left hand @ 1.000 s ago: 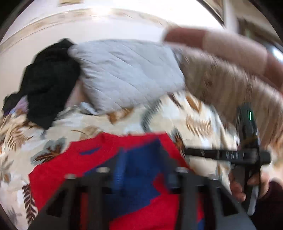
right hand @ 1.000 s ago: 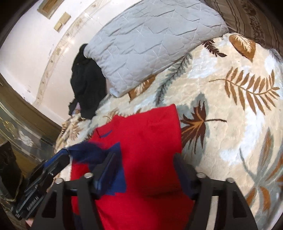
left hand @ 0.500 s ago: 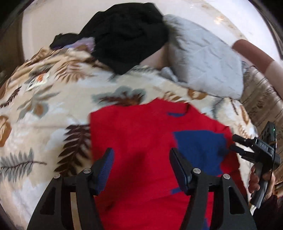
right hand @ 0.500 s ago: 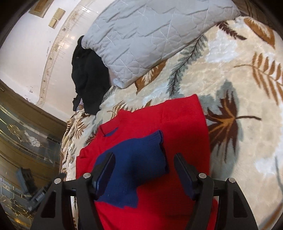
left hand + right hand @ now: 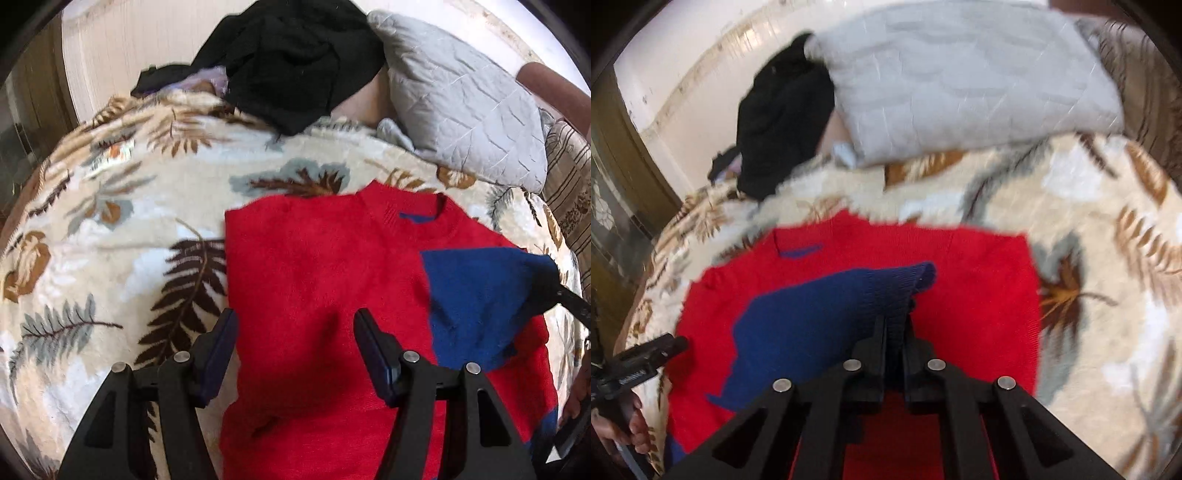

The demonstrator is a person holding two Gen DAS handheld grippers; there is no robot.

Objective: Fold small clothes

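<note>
A small red sweater [image 5: 325, 280] lies flat on the leaf-print blanket, its neck toward the pillow. Its blue sleeve [image 5: 476, 299] is folded across the red body. My left gripper [image 5: 291, 347] is open and empty, low over the sweater's left part. My right gripper [image 5: 894, 325] is shut on the cuff end of the blue sleeve [image 5: 827, 314] and lifts it slightly over the red body [image 5: 979, 295]. The right gripper's tip shows in the left wrist view [image 5: 570, 301] at the sleeve's right end.
A grey quilted pillow [image 5: 465, 96] and a heap of black clothes [image 5: 295, 62] lie at the head of the bed. The leaf-print blanket [image 5: 110, 240] spreads all round the sweater. A striped cushion [image 5: 569, 184] is at the far right.
My right gripper has closed on the blue sleeve's cuff, which lay flat on the sweater before. My left gripper has stayed open and moved slightly closer to the sweater.
</note>
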